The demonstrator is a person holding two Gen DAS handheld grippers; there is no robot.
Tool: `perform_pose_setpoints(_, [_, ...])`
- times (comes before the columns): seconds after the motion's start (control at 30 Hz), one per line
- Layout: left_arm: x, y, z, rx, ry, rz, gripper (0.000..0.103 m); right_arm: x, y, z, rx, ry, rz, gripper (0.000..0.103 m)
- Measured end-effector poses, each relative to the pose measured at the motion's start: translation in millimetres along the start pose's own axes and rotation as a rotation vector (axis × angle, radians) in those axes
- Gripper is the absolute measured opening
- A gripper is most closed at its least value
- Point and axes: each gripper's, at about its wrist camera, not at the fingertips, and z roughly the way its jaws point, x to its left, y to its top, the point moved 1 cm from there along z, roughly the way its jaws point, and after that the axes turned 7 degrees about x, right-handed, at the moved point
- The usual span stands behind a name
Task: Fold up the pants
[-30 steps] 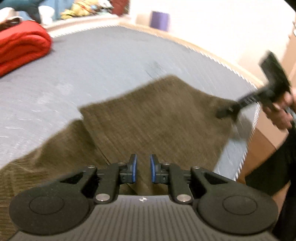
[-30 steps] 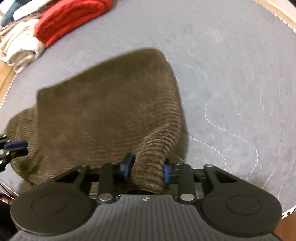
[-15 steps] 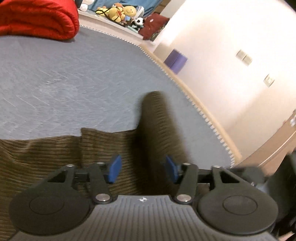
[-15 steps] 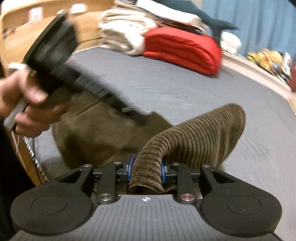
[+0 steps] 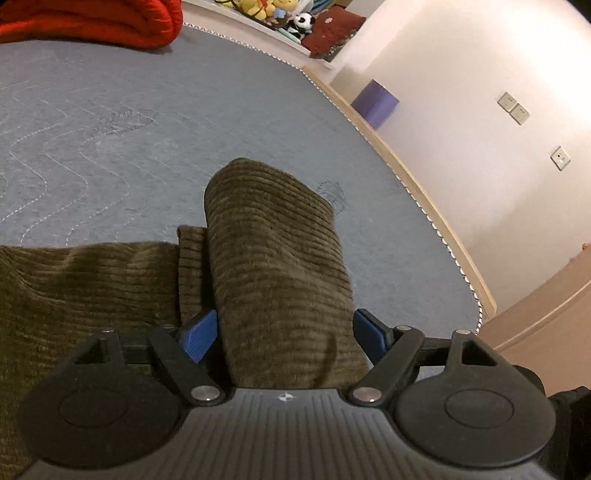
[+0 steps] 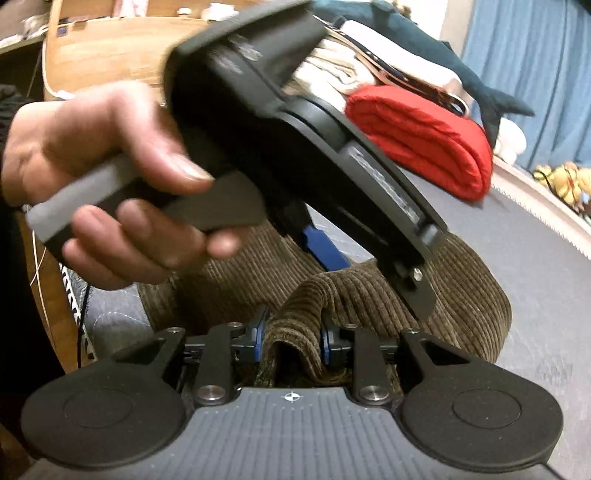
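The pants (image 5: pixel 273 266) lie on the grey bed (image 5: pixel 110 129), a fold humped between the opening jaws of the left hand-held gripper (image 5: pixel 284 334), pads clear of it. The right hand-held gripper (image 6: pixel 291 341) pinches a ridge of cloth. Bare bed stretches beyond; its edge (image 5: pixel 436 221) runs right.

Home bedroom: plush toys (image 5: pixel 280 9), folded bedding (image 6: pixel 421 136).
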Motion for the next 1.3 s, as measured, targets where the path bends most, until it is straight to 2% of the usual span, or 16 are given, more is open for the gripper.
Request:
perform_pose_setpoints(0.1, [0.6, 6.8, 7.1, -0.011, 0.020, 0.007, 0.073, 5.8, 0.3, 4.1, -0.007, 0.003, -0.031, 0.028])
perform_pose_setpoints(0.17, [-1.5, 9.9, 12.4, -0.020, 0.061, 0.022, 0.052, 8.0, -1.1, 2.9, -0.018, -0.003, -0.053, 0.028])
perform_pose_setpoints(0.2, [-1.5, 10.8, 14.2, -0.020, 0.078, 0.030, 0.032, 8.8, -1.4, 2.4, -0.025, -0.006, -0.059, 0.028])
perform_pose_setpoints(0.23, [-1.1, 10.6, 15.1, -0.022, 0.088, 0.036, 0.024, 8.8, -1.8, 2.3, -0.028, -0.009, -0.064, 0.028])
perform_pose_setpoints(0.3, [2.1, 8.0, 13.1, -0.024, 0.119, 0.048, 0.019, 5.9, -2.5, 3.5, -0.032, -0.008, -0.053, 0.029])
perform_pose_setpoints(0.37, [4.9, 6.2, 7.7, -0.029, 0.138, 0.057, 0.018, 2.7, -2.7, 3.7, -0.046, 0.012, -0.034, 0.032])
perform_pose_setpoints(0.43, [11.1, 5.5, -4.2, -0.044, 0.152, 0.065, 0.017, 2.3, -1.8, 1.7, -0.063, 0.053, -0.045, 0.043])
perform_pose_setpoints(0.6, [50.1, -0.6, -47.0, -0.065, 0.215, -0.009, 0.017, -4.2, 6.8, -17.3, -0.141, 0.245, -0.028, 0.054])
perform_pose_setpoints(0.7, [78.9, -5.5, -79.9, -0.092, 0.276, -0.082, 0.017, -22.9, 11.5, -28.8, -0.187, 0.324, 0.054, 0.079])
perform_pose_setpoints(0.8, [109.5, -12.8, -123.7, -0.159, 0.328, -0.183, 0.016, -54.8, 13.6, -25.9, -0.180, 0.364, 0.195, 0.079])
perform_pose_setpoints(0.87, [125.9, -18.7, -148.1, -0.190, 0.378, -0.239, 0.016, -76.6, 11.2, -15.5, -0.146, 0.332, 0.302, 0.079])
perform_pose_setpoints(0.97, [153.1, -29.7, -171.7, -0.182, 0.464, -0.340, 0.020, -100.8, 1.1, 9.0, -0.067, 0.270, 0.444, 0.079])
perform_pose_setpoints(1.0, [160.6, -32.3, -175.0, -0.170, 0.492, -0.371, 0.028, -107.6, -2.9, 19.0, -0.029, 0.255, 0.496, 0.079])
perform_pose_setpoints(1.07, [174.8, -35.2, -178.7, -0.155, 0.537, -0.423, 0.047, -117.3, -12.8, 38.8, 0.037, 0.268, 0.600, 0.080])
perform_pose_setpoints(1.13, [184.0, -36.0, -179.3, -0.151, 0.499, -0.450, 0.081, -123.1, -22.2, 58.5, 0.087, 0.298, 0.690, 0.081])
perform_pose_setpoints(1.3, [190.9, -35.8, -162.8, -0.077, 0.472, -0.422, 0.093, -120.6, -31.5, 88.6, 0.092, 0.432, 0.809, 0.086])
